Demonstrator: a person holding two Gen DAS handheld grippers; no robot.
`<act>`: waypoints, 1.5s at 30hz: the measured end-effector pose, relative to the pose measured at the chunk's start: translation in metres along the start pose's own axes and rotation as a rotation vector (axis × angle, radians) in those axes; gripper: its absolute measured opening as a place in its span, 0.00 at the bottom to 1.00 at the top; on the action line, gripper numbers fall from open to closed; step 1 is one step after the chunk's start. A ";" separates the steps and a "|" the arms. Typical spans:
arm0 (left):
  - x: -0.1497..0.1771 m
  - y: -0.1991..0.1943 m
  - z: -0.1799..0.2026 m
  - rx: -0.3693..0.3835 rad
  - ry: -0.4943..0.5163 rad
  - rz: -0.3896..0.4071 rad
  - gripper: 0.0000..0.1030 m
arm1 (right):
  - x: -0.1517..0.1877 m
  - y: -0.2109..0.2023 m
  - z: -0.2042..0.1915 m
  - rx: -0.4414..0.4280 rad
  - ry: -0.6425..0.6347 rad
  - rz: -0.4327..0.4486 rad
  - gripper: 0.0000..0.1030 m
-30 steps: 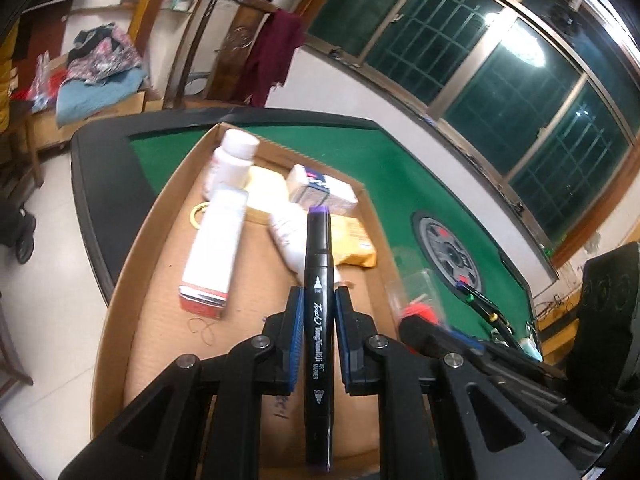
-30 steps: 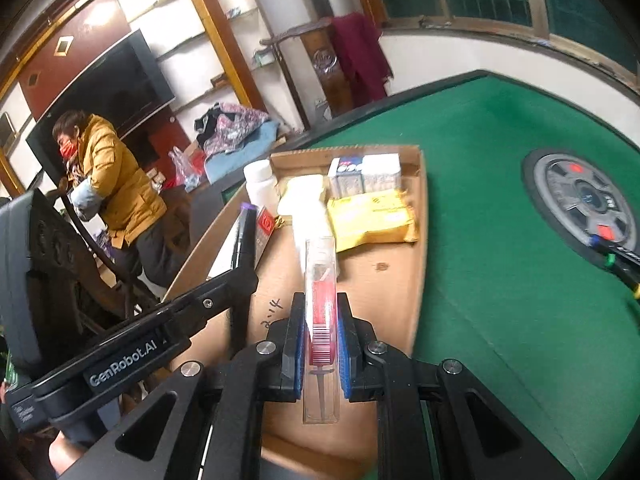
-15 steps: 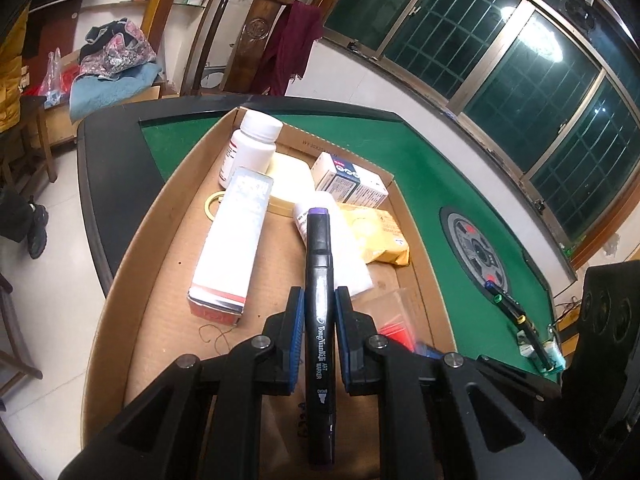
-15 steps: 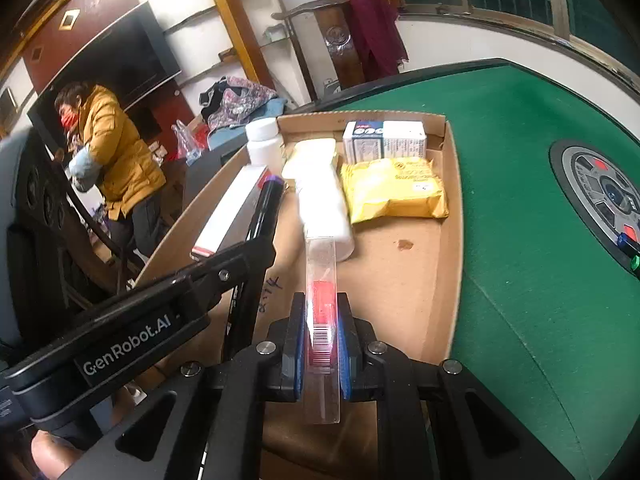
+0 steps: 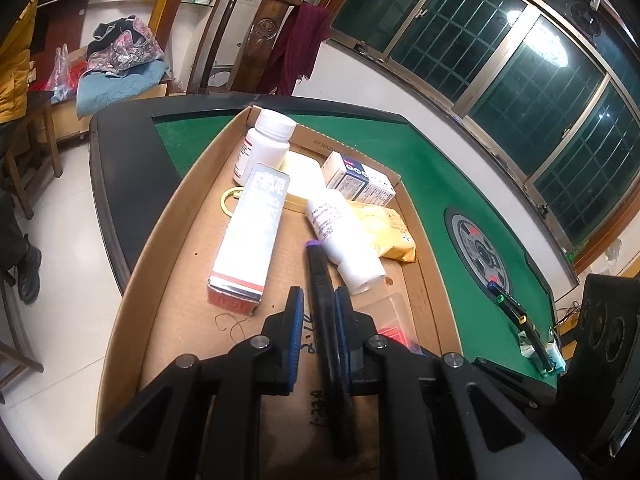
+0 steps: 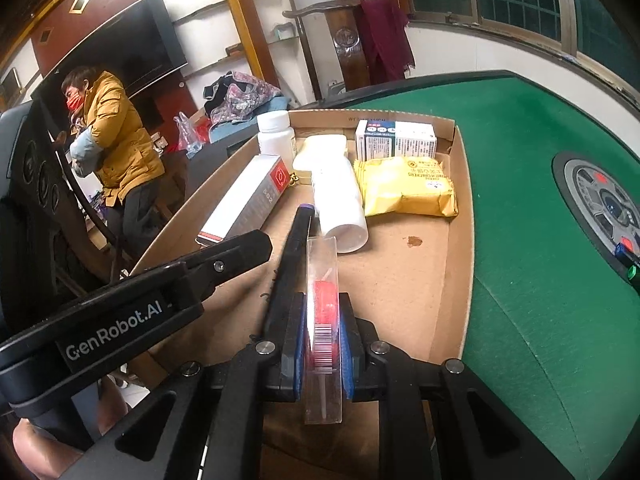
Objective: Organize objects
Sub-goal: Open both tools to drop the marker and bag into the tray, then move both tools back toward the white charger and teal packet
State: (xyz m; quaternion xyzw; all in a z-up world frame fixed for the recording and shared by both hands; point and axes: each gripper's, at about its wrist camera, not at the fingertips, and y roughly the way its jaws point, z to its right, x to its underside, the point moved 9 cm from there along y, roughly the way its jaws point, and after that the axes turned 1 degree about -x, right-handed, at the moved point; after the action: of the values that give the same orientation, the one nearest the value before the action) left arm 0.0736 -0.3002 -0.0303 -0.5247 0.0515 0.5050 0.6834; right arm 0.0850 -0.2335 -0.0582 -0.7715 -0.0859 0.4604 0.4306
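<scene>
My left gripper (image 5: 319, 300) holds a black marker (image 5: 320, 276) with a purple end, low over the cardboard tray (image 5: 168, 264). The jaws look slightly wider than before; the marker lies against the right pad. My right gripper (image 6: 323, 312) is shut on a clear plastic case with a red item inside (image 6: 322, 300), just right of the marker (image 6: 294, 236) over the tray (image 6: 456, 240). The tray holds a long white box (image 5: 250, 236), a lying white bottle (image 5: 344, 236), an upright white bottle (image 5: 266, 144), a yellow packet (image 5: 390, 234) and a small printed box (image 5: 358, 178).
The tray sits on a green felt table (image 6: 540, 208) with a round centre panel (image 6: 604, 204). Loose markers (image 5: 512, 306) lie on the felt to the right. A person in a yellow jacket (image 6: 116, 136) stands beyond the table's left edge. A chair with red cloth (image 5: 280, 40) stands behind.
Both grippers moved down and forward over the tray. The left jaws opened a little around the marker, which now rests lower. The right gripper still grips the clear case.
</scene>
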 end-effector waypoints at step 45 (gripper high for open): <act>0.105 0.012 0.188 0.180 0.405 -0.147 0.56 | 0.068 -0.231 0.327 0.337 0.587 0.306 0.44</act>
State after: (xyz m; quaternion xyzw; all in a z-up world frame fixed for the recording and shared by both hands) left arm 0.0287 -0.0893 -0.0180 -0.5544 0.1942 0.3318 0.7381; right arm -0.0730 0.1357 0.0032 -0.7927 0.2349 0.2865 0.4841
